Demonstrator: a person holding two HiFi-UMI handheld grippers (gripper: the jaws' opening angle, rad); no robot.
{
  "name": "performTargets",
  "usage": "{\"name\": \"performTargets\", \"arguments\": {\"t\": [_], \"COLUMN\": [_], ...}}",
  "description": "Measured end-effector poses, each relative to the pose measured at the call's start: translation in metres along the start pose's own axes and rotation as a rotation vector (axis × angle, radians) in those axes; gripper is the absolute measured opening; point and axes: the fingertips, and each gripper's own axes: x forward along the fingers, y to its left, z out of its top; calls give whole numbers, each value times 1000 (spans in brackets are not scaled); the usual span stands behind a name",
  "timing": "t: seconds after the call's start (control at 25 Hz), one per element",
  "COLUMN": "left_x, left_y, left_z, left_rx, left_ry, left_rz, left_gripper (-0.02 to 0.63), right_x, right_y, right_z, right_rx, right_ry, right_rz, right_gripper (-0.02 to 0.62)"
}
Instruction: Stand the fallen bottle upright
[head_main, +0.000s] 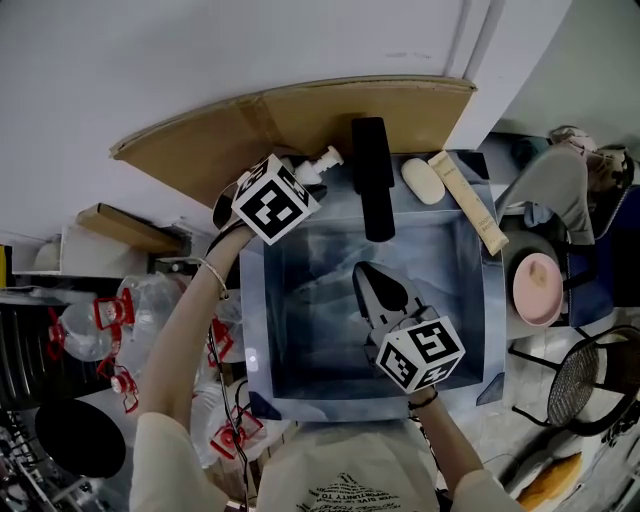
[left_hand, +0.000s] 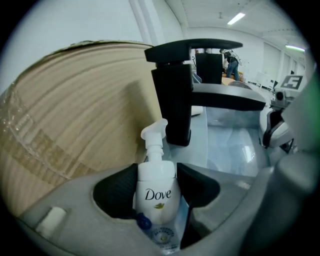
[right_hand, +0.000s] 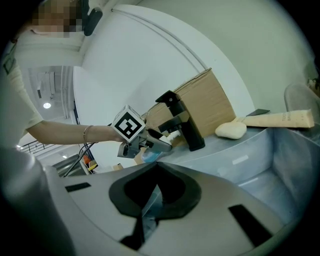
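A white Dove pump bottle (left_hand: 155, 192) sits between the pads of my left gripper (left_hand: 156, 186), which press on both of its sides. In the head view that gripper (head_main: 305, 176) is at the sink's far left corner, and only the bottle's pump head (head_main: 326, 159) shows past the marker cube. In the right gripper view the bottle (right_hand: 151, 153) leans in the left gripper (right_hand: 156, 145), pump toward the black faucet (right_hand: 182, 120). My right gripper (head_main: 368, 275) hovers over the basin, shut and empty, with its pads (right_hand: 167, 192) meeting.
The steel sink (head_main: 255, 330) has the black faucet (head_main: 372, 180) at its back rim. A soap bar (head_main: 423, 181) and a beige tube (head_main: 470, 205) lie on the back right rim. Cardboard (head_main: 300, 120) leans behind. Plastic bottles (head_main: 90, 330) are piled to the left and a pink bowl (head_main: 537, 290) sits to the right.
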Motion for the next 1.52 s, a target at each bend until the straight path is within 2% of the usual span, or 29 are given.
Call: {"name": "performTargets", "arguments": {"t": [0.16,0.72,1.04,1.16,1.36,1.52], "left_x": [-10,-58,-88,-93,-103,-108], "left_y": [4,25,37,38,42,41], "left_z": [5,30,42,41,38,36], "left_rx": [-4,-103,-248,-326,-470,-525], "left_ry": [-34,-219,-435,-514,-700,-822], "left_rz": [38,162,243,259,309,368], "left_gripper": [255,253,253,253,253,253], "right_x": [-2,-11,-17,-18,-19,-19], "right_y": [6,15,12,12,12,8], "right_z": [-1,-7,-8,-10,-15,-19], "right_rx": [-11,-24,-21,-21,-20,-21], "right_ry": [1,8,8,11,18,27], "right_rz": [10,7,-6,-9,-10,-17], "right_gripper": [5,5,5,5,5,5]}}
